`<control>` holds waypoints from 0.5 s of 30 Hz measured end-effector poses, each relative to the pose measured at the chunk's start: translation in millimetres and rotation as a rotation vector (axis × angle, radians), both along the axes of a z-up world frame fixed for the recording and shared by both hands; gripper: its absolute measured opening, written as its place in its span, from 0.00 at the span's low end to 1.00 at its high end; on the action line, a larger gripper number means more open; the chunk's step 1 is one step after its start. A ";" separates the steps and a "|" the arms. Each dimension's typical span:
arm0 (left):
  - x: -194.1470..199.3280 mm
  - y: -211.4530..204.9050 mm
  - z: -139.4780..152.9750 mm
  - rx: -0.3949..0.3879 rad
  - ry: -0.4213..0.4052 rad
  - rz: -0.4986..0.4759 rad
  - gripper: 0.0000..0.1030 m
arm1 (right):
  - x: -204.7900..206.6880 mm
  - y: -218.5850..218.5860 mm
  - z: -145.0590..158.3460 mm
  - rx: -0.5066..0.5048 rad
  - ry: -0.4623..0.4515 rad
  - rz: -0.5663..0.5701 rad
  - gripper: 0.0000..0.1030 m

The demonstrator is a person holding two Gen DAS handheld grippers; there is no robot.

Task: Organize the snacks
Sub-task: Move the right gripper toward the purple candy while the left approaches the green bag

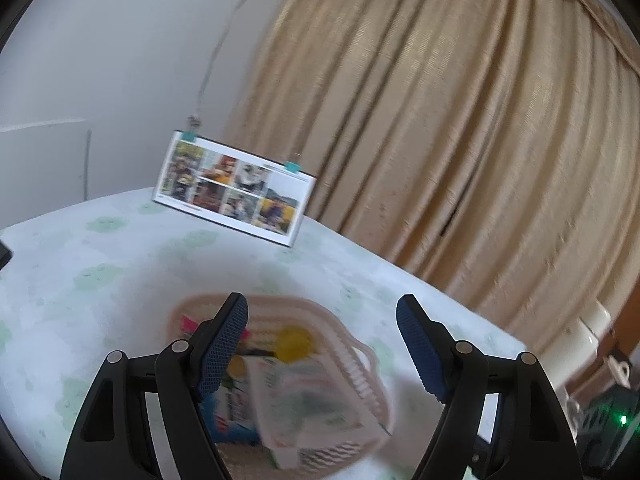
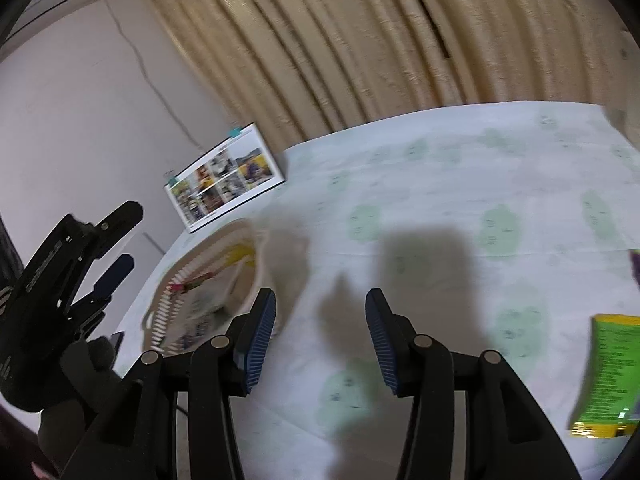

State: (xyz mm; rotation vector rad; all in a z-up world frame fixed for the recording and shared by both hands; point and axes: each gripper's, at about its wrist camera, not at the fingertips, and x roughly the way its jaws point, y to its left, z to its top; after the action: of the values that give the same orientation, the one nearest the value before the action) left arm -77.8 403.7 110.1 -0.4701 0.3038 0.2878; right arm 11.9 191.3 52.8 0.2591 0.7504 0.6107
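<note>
My left gripper (image 1: 322, 344) hangs above the basket (image 1: 360, 364) with its jaws spread wide and nothing between the blue pads (image 1: 224, 348); I read that as the pose of a claw with no packet to carry, poised over the basket's open top. My right gripper (image 2: 320, 336) is likewise wide apart and empty, pads touching nothing, hovering over bare tablecloth (image 2: 440, 184) to the right of the basket (image 2: 256, 264), and I take its heading as a reach toward the loose packets rather than toward the basket. From the right wrist view the left gripper (image 2: 116, 248) shows as a black frame on the basket's left. The basket itself is a pale slatted plastic one, already holding several snack packets (image 1: 288, 396) (a white printed bag on top, something yellow and something pink beneath, all too blurred to name), so I judge the sorting well begun. A green snack packet (image 2: 608, 376) lies flat on the cloth well to the right of the basket, with a sliver of a purple packet (image 2: 636, 264) beyond it at the picture's edge; these look like what remains to collect. Behind the basket a photo calendar (image 1: 234, 188) stands propped near the wall, clear of the work, and tan curtains (image 1: 460, 120) hang behind the table.
</note>
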 end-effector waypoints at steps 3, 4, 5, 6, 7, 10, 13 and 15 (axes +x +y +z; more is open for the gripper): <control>3.4 -21.3 0.1 0.047 0.004 -0.056 0.75 | -1.5 -15.9 -0.8 -0.031 -0.018 -0.053 0.45; 4.7 -28.5 0.0 0.061 0.005 -0.079 0.75 | -1.9 -22.4 -1.6 -0.035 -0.018 -0.069 0.45; 5.9 -36.3 -0.3 0.077 0.006 -0.103 0.75 | -2.2 -29.0 -2.6 -0.040 -0.017 -0.086 0.45; 6.9 -42.6 -0.5 0.090 0.007 -0.121 0.75 | -2.9 -33.9 -2.9 -0.044 -0.016 -0.101 0.46; 7.7 -49.7 -0.6 0.105 0.008 -0.141 0.75 | -3.2 -43.5 -4.1 -0.050 -0.014 -0.127 0.46; 9.3 -66.1 -2.2 0.133 0.012 -0.191 0.75 | -4.5 -66.0 -5.3 -0.056 -0.009 -0.190 0.46; 11.0 -79.6 -5.2 0.148 0.023 -0.229 0.75 | -4.3 -86.0 -5.5 -0.055 -0.003 -0.243 0.46; 12.5 -85.7 -7.9 0.152 0.032 -0.252 0.75 | -5.8 -99.6 -5.8 -0.052 -0.003 -0.277 0.46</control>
State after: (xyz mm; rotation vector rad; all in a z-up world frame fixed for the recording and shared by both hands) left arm -65.3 318.0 102.2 -0.2741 0.3660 0.0718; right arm 6.1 91.7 47.1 0.3077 0.7114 0.3291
